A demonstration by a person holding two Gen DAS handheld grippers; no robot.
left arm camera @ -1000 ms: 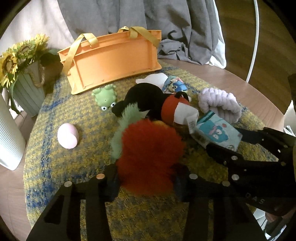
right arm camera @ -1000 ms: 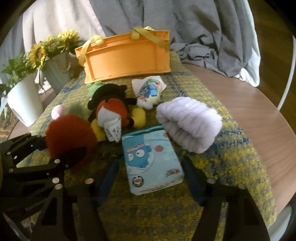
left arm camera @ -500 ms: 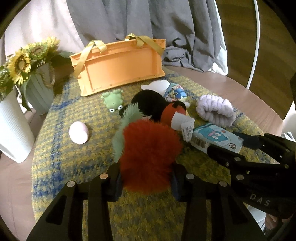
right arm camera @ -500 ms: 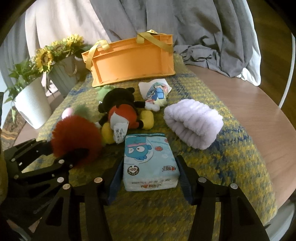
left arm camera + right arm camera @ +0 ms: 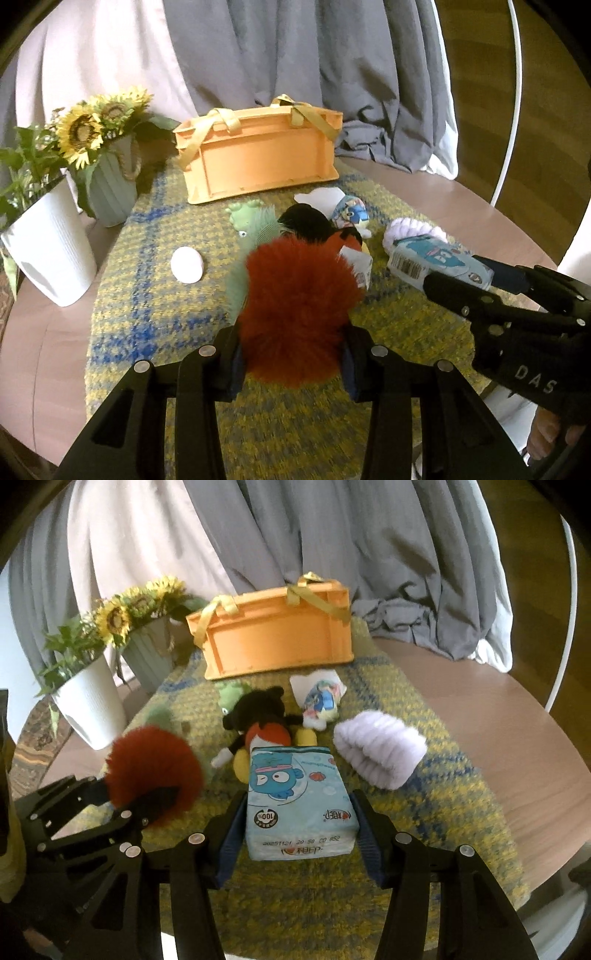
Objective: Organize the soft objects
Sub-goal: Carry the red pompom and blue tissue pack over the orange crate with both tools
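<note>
1. Left gripper [image 5: 291, 360] is clenched on the red fluffy pompom [image 5: 299, 306], which hangs clear above the yellow-and-blue mat [image 5: 147, 295]; its green feathery tail [image 5: 255, 236] trails forward.
2. Right gripper [image 5: 299, 834] grasps the blue tissue pack [image 5: 295, 794] by its long sides, the pads pressed against the wrapper.
3. Handling, as I judge it: the pompom is very light and squashy, so a hold through its core suits it; the tissue pack is soft with a slick wrapper, best pinched across the middle so it does not slide out.
4. Ahead on the mat lie the black-and-red plush toy [image 5: 258, 716], a lilac ribbed cloth roll [image 5: 380, 753], a small printed pouch [image 5: 321, 701], a green frog toy [image 5: 242, 216] and a pale egg-shaped ball [image 5: 187, 264].
5. Beyond them stands the orange basket [image 5: 277, 642], on its side with its ribbon handles up. The plush toy sits directly in the path to it.
6. Sunflower vase [image 5: 110, 184] and white planter [image 5: 55, 243] crowd the left edge.
</note>
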